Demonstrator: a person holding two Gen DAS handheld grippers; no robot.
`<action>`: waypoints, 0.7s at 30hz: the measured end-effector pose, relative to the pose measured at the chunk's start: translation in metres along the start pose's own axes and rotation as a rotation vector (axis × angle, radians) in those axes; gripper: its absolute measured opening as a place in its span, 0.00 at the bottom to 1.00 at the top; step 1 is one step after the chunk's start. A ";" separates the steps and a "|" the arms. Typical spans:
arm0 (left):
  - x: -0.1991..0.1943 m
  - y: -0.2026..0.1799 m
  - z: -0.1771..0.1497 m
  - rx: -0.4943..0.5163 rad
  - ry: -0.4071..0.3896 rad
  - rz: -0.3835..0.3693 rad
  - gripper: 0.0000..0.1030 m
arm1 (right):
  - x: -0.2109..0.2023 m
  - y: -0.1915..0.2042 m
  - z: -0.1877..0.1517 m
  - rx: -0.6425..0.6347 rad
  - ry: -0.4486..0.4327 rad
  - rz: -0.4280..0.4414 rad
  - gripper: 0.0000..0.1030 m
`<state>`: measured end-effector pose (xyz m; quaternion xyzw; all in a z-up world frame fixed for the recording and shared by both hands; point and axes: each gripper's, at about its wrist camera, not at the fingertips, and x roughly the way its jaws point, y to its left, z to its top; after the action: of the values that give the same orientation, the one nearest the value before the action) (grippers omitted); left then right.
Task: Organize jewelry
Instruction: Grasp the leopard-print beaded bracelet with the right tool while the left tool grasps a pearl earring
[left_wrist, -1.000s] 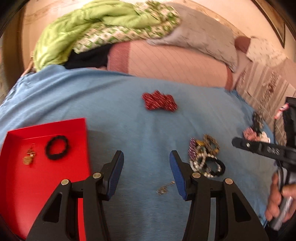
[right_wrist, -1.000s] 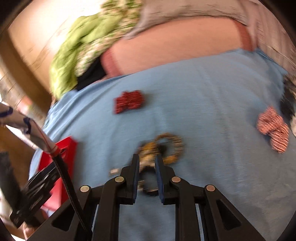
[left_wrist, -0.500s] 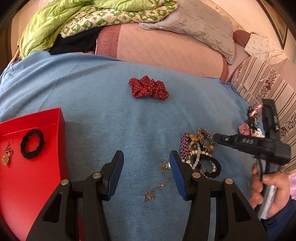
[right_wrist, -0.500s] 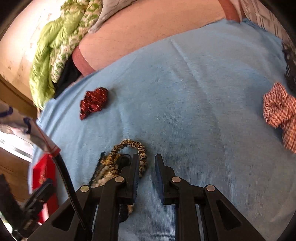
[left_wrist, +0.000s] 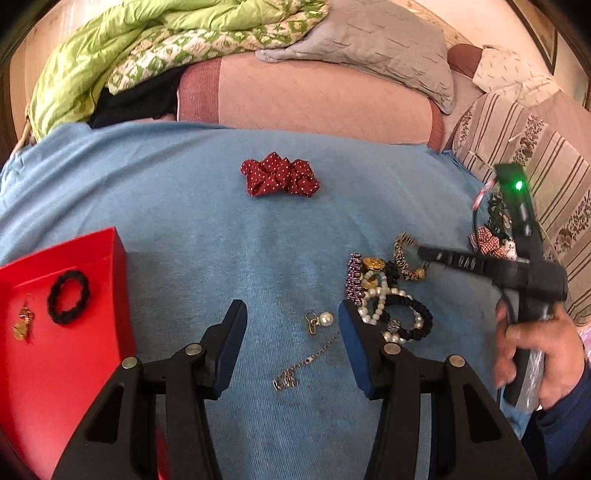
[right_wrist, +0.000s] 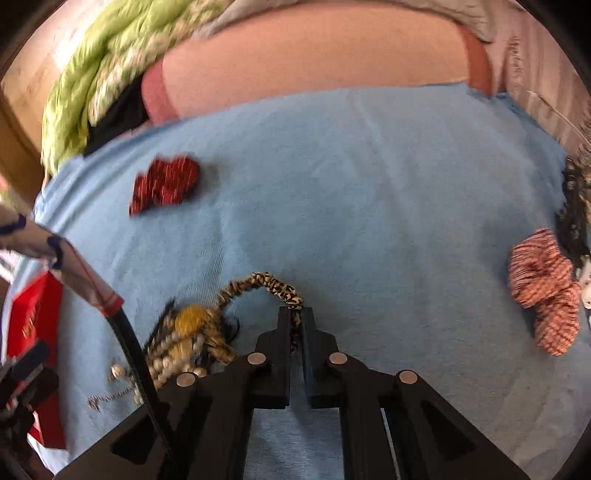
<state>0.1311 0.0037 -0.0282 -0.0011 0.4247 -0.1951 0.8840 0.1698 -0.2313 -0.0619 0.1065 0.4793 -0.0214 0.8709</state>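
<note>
A pile of jewelry (left_wrist: 384, 291) lies on the blue cloth: pearl strands, a purple bracelet, a gold piece, a black scrunchie. My right gripper (right_wrist: 295, 317) is shut on a leopard-print band (right_wrist: 258, 282) at the pile's far edge; it also shows in the left wrist view (left_wrist: 421, 254). My left gripper (left_wrist: 291, 325) is open and empty, just above the cloth, with a pearl earring (left_wrist: 321, 319) and a thin chain (left_wrist: 303, 363) between its fingers. A red box (left_wrist: 66, 332) at the left holds a black hair tie (left_wrist: 68, 297) and a gold earring (left_wrist: 24, 323).
A red dotted scrunchie (left_wrist: 280, 179) lies at mid cloth. A red checked scrunchie (right_wrist: 543, 291) and a dark patterned item (right_wrist: 576, 206) lie at the right edge. Pillows and a green quilt (left_wrist: 147, 48) are piled behind the cloth.
My right gripper has closed on the leopard-print band at the pile. My left gripper has shifted a little nearer the pearl earring and chain, still open.
</note>
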 end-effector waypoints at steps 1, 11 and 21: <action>-0.005 -0.003 0.002 0.005 -0.004 0.002 0.49 | -0.008 -0.006 0.002 0.017 -0.028 0.002 0.05; -0.038 -0.058 0.048 0.070 -0.007 -0.103 0.49 | -0.043 -0.031 0.006 0.109 -0.144 0.126 0.05; 0.031 -0.027 -0.001 0.060 0.112 -0.005 0.41 | -0.044 -0.019 0.005 0.088 -0.144 0.154 0.06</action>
<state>0.1385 -0.0314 -0.0482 0.0349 0.4674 -0.2099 0.8581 0.1480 -0.2540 -0.0254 0.1793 0.4046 0.0169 0.8966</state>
